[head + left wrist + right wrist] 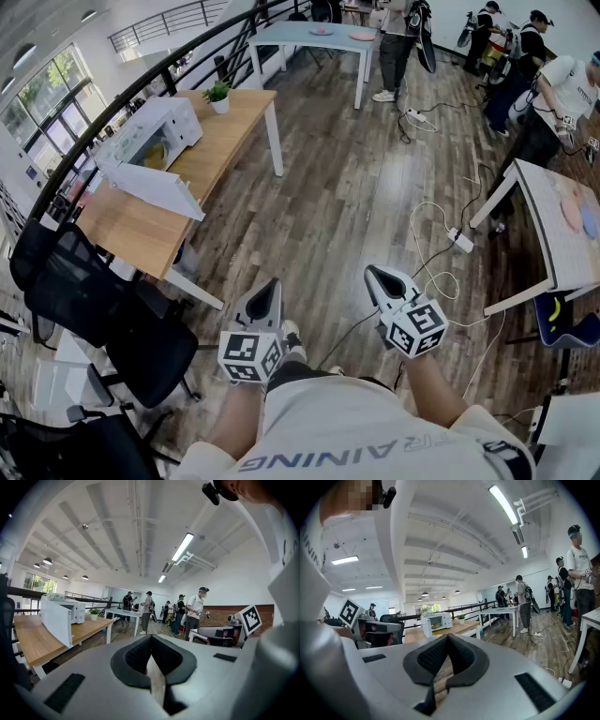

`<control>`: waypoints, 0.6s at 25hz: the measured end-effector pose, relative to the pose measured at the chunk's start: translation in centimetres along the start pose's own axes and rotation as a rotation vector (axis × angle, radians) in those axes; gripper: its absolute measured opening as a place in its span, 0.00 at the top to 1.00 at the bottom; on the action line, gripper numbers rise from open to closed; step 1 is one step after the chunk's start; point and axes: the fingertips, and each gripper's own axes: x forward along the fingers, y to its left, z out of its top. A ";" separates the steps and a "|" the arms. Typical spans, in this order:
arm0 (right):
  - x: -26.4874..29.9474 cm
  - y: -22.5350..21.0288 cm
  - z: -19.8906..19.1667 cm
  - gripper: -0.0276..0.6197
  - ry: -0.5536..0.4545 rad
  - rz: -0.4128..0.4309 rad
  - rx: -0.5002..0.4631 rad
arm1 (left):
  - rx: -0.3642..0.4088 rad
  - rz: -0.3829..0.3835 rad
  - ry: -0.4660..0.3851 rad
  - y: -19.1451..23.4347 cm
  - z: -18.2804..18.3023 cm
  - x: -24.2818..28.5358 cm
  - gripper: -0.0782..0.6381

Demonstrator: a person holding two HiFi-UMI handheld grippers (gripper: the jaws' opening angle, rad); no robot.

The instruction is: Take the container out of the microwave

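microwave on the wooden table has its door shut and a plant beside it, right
No, the door of the microwave is open, as the head view shows. It is on the wooden table with the plant beside it.

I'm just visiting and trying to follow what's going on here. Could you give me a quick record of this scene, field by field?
Microwave: on the wooden table, door swung open
Container: yellowish, inside the microwave
Plant: small pot at the table's far end
Left gripper: jaws shut, nothing between them, well away from the table
Right gripper: jaws shut, nothing between them
Task stage: container not yet reached
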 end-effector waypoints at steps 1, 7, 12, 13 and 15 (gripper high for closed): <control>0.1 0.0 -0.1 0.92 0.001 -0.001 -0.001 | 0.000 0.000 0.001 0.0 -0.1 0.1 0.85; 0.7 -0.7 -0.6 0.92 0.004 -0.016 0.005 | 0.007 -0.005 0.021 0.4 -0.4 0.7 0.85; 1.8 -1.4 -0.9 0.92 0.002 -0.015 0.031 | 0.002 0.007 0.035 1.2 -0.6 1.3 0.85; 2.2 -1.6 -0.9 0.92 -0.004 -0.015 0.036 | 0.001 0.011 0.036 1.5 -0.6 1.5 0.85; 3.1 -2.0 -0.8 0.92 -0.016 -0.015 0.048 | -0.003 0.017 0.040 2.2 -0.6 2.0 0.85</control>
